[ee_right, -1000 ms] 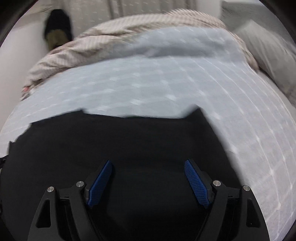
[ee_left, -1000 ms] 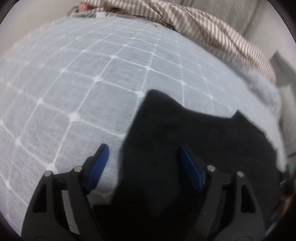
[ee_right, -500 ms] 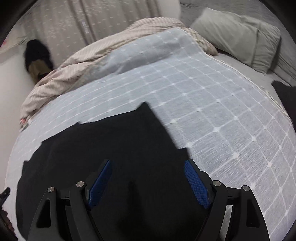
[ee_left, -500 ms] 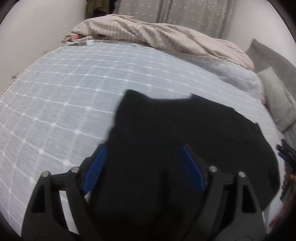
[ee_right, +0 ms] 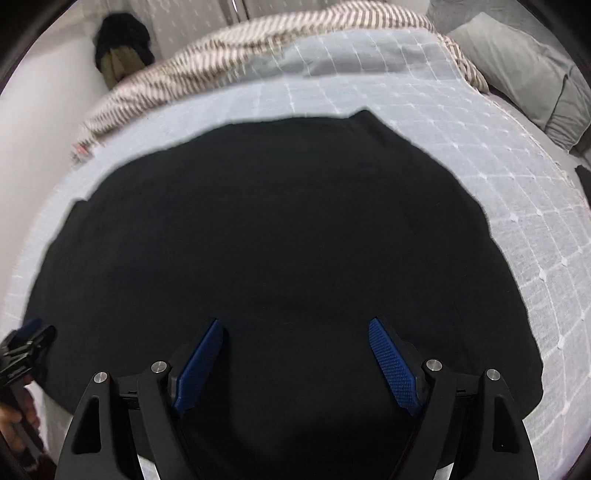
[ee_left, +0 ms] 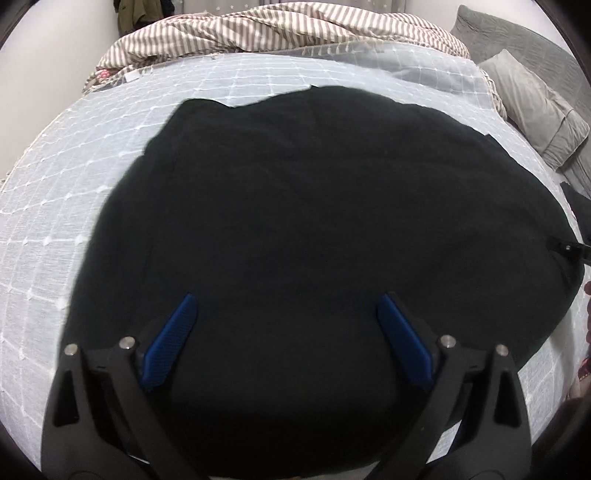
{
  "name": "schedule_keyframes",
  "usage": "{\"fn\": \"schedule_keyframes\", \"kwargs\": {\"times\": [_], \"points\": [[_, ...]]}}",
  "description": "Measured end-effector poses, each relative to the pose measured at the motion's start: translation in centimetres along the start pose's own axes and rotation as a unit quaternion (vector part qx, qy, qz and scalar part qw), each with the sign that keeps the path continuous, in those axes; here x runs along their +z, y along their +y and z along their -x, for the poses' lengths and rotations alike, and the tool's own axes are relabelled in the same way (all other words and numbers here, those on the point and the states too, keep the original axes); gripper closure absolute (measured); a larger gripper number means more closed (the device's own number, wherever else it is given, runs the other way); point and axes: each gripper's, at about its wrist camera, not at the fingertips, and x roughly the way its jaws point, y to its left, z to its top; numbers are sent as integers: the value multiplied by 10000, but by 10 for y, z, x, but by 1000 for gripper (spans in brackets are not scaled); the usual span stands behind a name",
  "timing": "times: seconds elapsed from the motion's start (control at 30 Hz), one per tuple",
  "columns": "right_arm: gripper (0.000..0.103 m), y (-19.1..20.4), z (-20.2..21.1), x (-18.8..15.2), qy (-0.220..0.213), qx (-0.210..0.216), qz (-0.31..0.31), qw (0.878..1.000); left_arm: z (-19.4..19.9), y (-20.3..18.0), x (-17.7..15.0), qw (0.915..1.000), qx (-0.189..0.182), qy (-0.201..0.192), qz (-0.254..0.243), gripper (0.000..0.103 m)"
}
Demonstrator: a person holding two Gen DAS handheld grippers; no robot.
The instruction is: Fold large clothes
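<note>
The large black cloth garment [ee_left: 314, 221] now fills more of both views than before; both tongs, left [ee_left: 286, 332] and right [ee_right: 295, 354], stay spread; its near edge is hidden.

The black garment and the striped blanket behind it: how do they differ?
The black garment is plain and dark; the striped blanket has brown and white stripes. The garment lies spread fairly flat, while the blanket is bunched in rumpled folds. The garment sits near both cameras; the blanket lies at the far edge. Both rest on the grid-patterned bedspread.
</note>
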Motion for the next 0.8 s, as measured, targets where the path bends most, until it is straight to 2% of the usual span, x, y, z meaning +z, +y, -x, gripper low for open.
{"fn": "schedule_keyframes", "kwargs": {"times": [0.03, 0.1, 0.23, 0.33, 0.47, 0.67, 0.8], "points": [[20, -7, 4, -1, -42, -106, -22, 9999, 3, 6, -2, 9999, 129, -24, 29, 5], [20, -16, 9, -7, -141, -616, 103, 9979, 10, 15, -9, 9994, 348, -69, 38, 5], [20, -14, 19, -17, -243, -656, 269, 9972, 30, 38, -20, 9975, 676, -135, 182, 5], [20, -5, 33, -21, -488, -806, 311, 9951, 47, 66, -31, 9967, 233, -164, 762, 5], [20, 3, 49, -20, -896, -540, 265, 9942, 55, 84, -46, 9925, -153, 2, 1214, 4], [20, 2, 50, -18, -939, -272, -113, 9951, 53, 102, -68, 9794, -781, 301, 1839, 4], [20, 2, 44, -16, -803, -213, -200, 9963, 36, 108, -81, 9537, -1457, 861, 2487, 4]]}}
